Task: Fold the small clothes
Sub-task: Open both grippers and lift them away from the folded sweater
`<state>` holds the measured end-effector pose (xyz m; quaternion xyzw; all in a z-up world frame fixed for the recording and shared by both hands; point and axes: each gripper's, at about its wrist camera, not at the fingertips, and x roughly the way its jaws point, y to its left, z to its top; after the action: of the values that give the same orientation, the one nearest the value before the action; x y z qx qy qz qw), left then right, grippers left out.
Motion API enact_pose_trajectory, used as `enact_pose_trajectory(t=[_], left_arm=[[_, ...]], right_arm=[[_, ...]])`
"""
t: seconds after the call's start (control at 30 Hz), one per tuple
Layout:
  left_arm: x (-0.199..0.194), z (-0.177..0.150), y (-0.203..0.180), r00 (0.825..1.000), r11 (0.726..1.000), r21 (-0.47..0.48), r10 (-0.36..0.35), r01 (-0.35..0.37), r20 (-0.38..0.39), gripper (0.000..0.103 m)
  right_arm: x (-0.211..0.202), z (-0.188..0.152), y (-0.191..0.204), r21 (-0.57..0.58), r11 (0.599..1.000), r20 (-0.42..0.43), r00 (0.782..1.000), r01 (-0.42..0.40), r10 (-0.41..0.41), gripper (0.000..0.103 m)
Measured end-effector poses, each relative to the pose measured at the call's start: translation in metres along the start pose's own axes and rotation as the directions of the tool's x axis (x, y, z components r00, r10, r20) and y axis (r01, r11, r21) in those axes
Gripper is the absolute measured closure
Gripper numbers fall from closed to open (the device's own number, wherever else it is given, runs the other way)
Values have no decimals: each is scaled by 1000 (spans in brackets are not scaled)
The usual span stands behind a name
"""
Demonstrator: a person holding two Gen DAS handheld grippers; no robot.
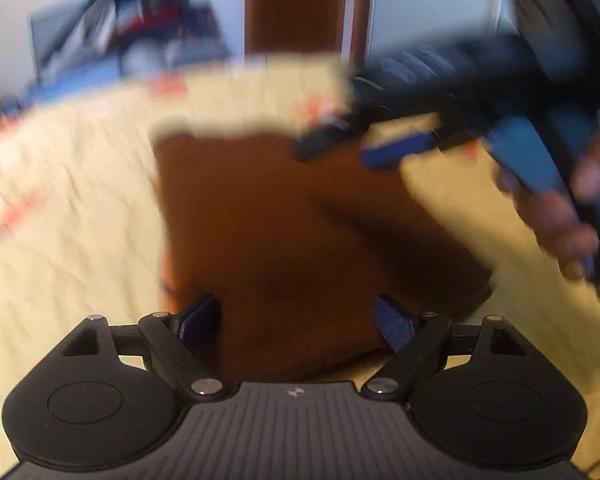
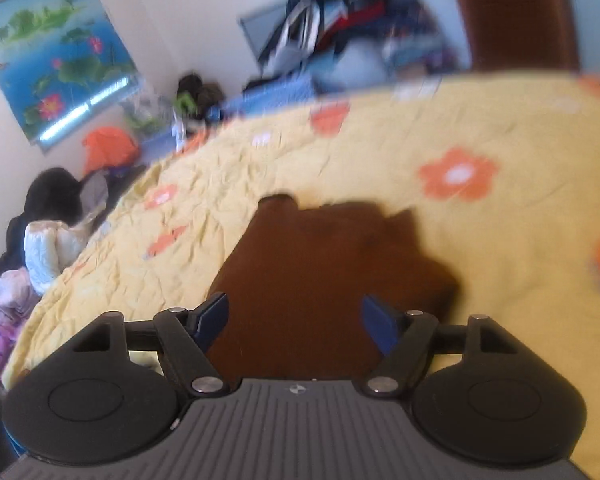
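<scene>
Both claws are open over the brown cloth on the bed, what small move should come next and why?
Probably lower the left claw onto the near edge of the brown cloth and close on it. Both claws are open and hold nothing, and the cloth lies flat on the yellow floral bedspread. The right claw hovers over it too.

Count: 1 brown garment [image 1: 284, 232] on 1 yellow flowered bed [image 2: 380, 160]. 2 tools: left tool [image 1: 298, 322], right tool [image 2: 294, 322], 2 blue-padded fingers each. 1 wall poster [image 2: 56, 56]. 1 heap of clothes [image 2: 340, 12] behind the bed. 1 orange item [image 2: 110, 148], unclear.
</scene>
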<state>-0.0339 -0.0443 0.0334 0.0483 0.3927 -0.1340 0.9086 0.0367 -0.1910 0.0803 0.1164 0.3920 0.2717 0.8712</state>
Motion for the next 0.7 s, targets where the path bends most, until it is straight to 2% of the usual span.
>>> enact_pose_trajectory(t=[0.03, 0.07, 0.1, 0.17, 0.23, 0.3, 0.37, 0.4, 0.43, 0.5, 0.57, 0.67, 0.7], left_arm=[[3, -3, -3, 999, 999, 26, 17, -18, 34, 10], [6, -4, -7, 998, 998, 54, 31, -33, 47, 8], [8, -3, -8, 998, 998, 53, 34, -36, 48, 8], [7, 2, -5, 999, 999, 33, 22, -23, 33, 8], [0, 3, -1, 999, 1000, 8, 25, -26, 33, 8], [-17, -2, 2, 997, 998, -19, 54, -53, 57, 7], [-35, -15, 5, 993, 997, -46, 61, -57, 99, 7], [-43, -21, 6, 991, 996, -66, 73, -65, 114, 7], [-50, -29, 7, 988, 993, -83, 92, -81, 125, 7], [-55, -42, 9, 983, 987, -108, 135, -121, 127, 7], [-53, -51, 9, 979, 981, -115, 172, -159, 109, 7], [-43, -56, 7, 981, 978, -102, 190, -184, 42, 7], [-38, -56, 4, 979, 976, -85, 203, -201, 19, 7]], right_arm=[[24, 6, -5, 10, 1000, -77, 997, 26, -25, 26], [44, 7, -12, 10, 998, -126, 990, 61, -59, 21], [50, 8, -15, -30, 999, -75, 996, 37, -39, 17], [58, 16, -22, -8, 1000, -77, 997, 24, -25, 17], [60, 25, -21, 22, 999, -99, 994, 49, -46, 17], [51, 23, -9, 1, 995, -99, 990, 99, -98, 17], [25, 6, 10, -13, 992, -53, 991, 123, -123, 15], [7, -6, 16, -19, 994, -12, 994, 109, -110, 12], [-11, -20, 19, -25, 995, 30, 995, 99, -98, 3], [-42, -49, 23, -46, 993, 90, 991, 107, -103, 0], [-59, -79, 23, -44, 987, 86, 985, 155, -151, 0], [-58, -121, 18, -47, 973, -8, 974, 227, -228, 0], [-57, -133, 19, -73, 964, 3, 967, 254, -254, 0]])
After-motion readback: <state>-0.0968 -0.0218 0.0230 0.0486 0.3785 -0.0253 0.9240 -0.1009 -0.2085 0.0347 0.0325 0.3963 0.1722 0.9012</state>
